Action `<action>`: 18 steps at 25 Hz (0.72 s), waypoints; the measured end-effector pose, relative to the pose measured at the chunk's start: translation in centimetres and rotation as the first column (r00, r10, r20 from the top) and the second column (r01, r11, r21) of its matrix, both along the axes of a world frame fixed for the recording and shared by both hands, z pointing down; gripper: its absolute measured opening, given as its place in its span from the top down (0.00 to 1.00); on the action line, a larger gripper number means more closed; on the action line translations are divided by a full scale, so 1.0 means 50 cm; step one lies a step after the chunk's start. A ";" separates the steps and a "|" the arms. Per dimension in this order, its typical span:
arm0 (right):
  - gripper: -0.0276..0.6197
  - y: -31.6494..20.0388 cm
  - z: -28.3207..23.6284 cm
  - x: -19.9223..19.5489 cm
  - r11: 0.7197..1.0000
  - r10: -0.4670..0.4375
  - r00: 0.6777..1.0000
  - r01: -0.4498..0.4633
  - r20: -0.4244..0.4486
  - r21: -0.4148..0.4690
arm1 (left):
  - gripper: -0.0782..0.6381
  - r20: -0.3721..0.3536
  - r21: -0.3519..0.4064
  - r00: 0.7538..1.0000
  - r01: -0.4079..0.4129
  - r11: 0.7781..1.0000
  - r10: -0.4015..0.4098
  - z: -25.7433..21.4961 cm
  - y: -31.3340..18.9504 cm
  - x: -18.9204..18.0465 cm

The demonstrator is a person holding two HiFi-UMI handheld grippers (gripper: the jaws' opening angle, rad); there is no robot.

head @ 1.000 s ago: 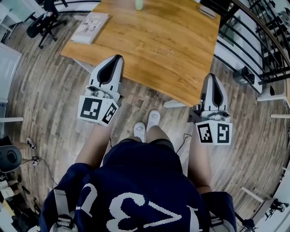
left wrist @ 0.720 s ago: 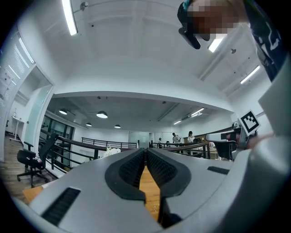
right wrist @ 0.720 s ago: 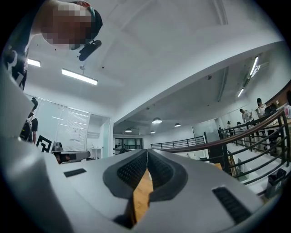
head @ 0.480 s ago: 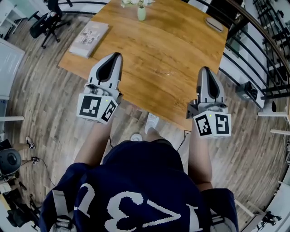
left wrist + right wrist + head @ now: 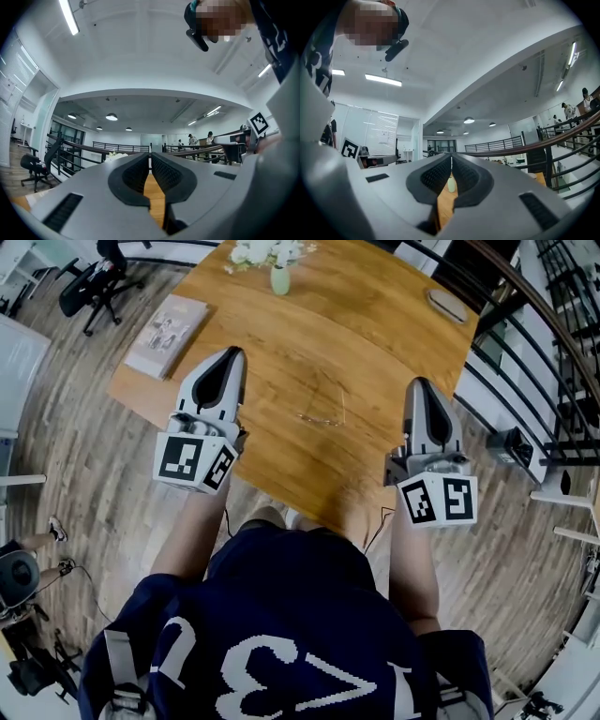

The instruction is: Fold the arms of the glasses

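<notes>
A pair of clear-framed glasses [image 5: 321,409] lies on the wooden table [image 5: 375,343], arms spread, roughly midway between my two grippers. My left gripper [image 5: 230,357] hovers over the table's left part, to the left of the glasses, jaws shut and empty. My right gripper [image 5: 419,390] hangs over the table's right edge, to the right of the glasses, also shut with nothing in it. In the left gripper view the pads [image 5: 140,171] meet at the tips; the right gripper view shows its pads [image 5: 464,176] closed the same way. Neither gripper view shows the glasses.
A book [image 5: 167,324] lies at the table's left edge. A small vase with white flowers [image 5: 279,277] stands at the far side, and a dark oval case [image 5: 447,306] at the far right. An office chair [image 5: 89,282] stands left; a railing [image 5: 525,343] runs right.
The person has stepped up to the table. Both grippers have moved forward from over the floor to above the tabletop, and the glasses now lie between them.
</notes>
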State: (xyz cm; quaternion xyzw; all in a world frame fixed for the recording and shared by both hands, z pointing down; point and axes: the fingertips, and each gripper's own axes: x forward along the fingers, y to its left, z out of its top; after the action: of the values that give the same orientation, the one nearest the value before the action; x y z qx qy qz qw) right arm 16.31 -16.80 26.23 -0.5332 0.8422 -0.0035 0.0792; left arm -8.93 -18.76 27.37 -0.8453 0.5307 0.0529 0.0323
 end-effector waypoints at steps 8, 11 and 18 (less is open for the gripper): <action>0.91 -0.042 0.035 -0.008 0.999 -0.018 0.999 0.020 0.037 -0.050 | 0.85 0.004 -0.050 1.000 -0.017 0.999 0.017 0.038 -0.044 0.024; 0.91 -0.050 0.059 -0.013 0.996 -0.012 0.998 0.017 0.059 -0.085 | 0.85 -0.015 -0.080 0.999 -0.035 0.996 0.034 0.069 -0.060 0.030; 0.91 -0.048 0.145 -0.039 0.973 0.020 0.991 0.011 0.134 -0.229 | 0.85 -0.015 -0.154 0.995 -0.104 0.983 0.103 0.143 -0.081 0.041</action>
State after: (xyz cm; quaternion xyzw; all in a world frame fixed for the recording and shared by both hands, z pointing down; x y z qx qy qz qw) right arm 14.37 -19.21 33.48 -0.5391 0.8278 -0.1367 0.0740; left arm -6.89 -22.82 34.54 -0.8714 0.4888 0.0162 -0.0382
